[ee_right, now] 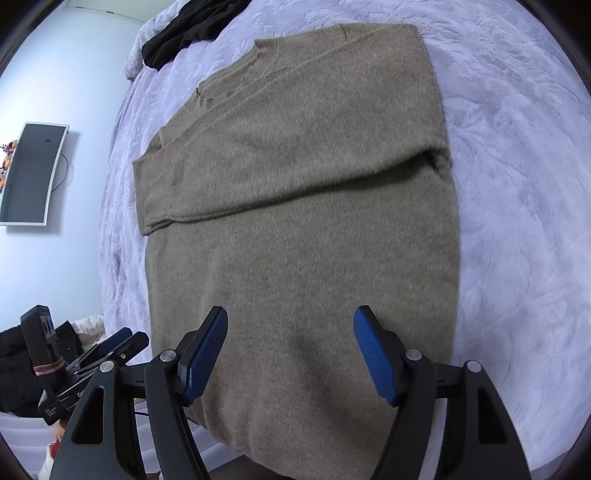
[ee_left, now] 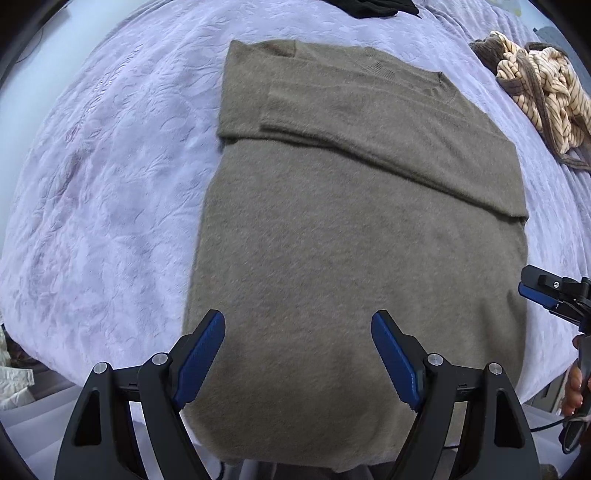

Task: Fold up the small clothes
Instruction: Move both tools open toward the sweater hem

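An olive-brown knit sweater [ee_left: 332, 229] lies flat on a pale lilac bedspread [ee_left: 110, 166], sleeves folded across its chest, its hem hanging over the near bed edge. My left gripper [ee_left: 298, 332] hovers open above the hem, nothing between its blue pads. The right gripper [ee_left: 550, 295] shows at the sweater's right edge in that view. In the right wrist view the same sweater [ee_right: 295, 221] fills the middle, and my right gripper [ee_right: 291, 328] stands open over its lower part, empty. The left gripper [ee_right: 114, 347] appears at the lower left there.
A striped cream and brown garment [ee_left: 543, 99] lies bunched at the far right of the bed. A black garment [ee_right: 184, 33] lies at the far end. A wall monitor [ee_right: 29, 173] hangs to the left. A person's hand [ee_left: 574, 391] shows at the right edge.
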`<state>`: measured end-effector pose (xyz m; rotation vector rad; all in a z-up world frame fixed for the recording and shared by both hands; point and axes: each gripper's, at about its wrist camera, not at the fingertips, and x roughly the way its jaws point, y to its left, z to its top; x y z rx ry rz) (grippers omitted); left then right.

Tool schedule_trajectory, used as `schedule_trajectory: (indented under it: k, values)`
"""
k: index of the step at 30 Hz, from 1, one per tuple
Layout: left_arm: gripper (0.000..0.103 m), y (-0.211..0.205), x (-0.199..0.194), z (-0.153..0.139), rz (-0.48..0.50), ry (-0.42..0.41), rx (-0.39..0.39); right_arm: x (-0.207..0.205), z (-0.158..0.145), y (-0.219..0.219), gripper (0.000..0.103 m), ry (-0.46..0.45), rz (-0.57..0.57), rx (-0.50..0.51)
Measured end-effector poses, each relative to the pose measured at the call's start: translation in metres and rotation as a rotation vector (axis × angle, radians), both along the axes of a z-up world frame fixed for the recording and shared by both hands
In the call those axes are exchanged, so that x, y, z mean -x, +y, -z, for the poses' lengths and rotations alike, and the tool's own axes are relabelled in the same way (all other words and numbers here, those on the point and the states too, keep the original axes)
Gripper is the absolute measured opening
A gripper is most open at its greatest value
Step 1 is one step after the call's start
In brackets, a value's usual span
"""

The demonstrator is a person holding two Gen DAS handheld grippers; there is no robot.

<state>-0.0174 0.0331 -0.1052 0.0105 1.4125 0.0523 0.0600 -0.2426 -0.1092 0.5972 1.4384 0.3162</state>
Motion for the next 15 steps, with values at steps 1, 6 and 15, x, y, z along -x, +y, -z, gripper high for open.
schedule_trajectory:
  k: [1, 6, 15]
  values:
    - [0.082, 0.003, 0.005, -0.001, 0.005, -0.004, -0.011, 0.005, 0.0, 0.003, 0.074, 0.002, 0.002, -0.003]
    - [0.082, 0.019, 0.025, -0.003, 0.018, -0.021, 0.002, 0.025, 0.001, 0.022, 0.074, 0.013, 0.005, 0.008]
    - [0.091, 0.034, 0.059, -0.006, 0.026, -0.062, 0.044, 0.063, -0.01, 0.05, 0.074, -0.011, 0.02, 0.015]
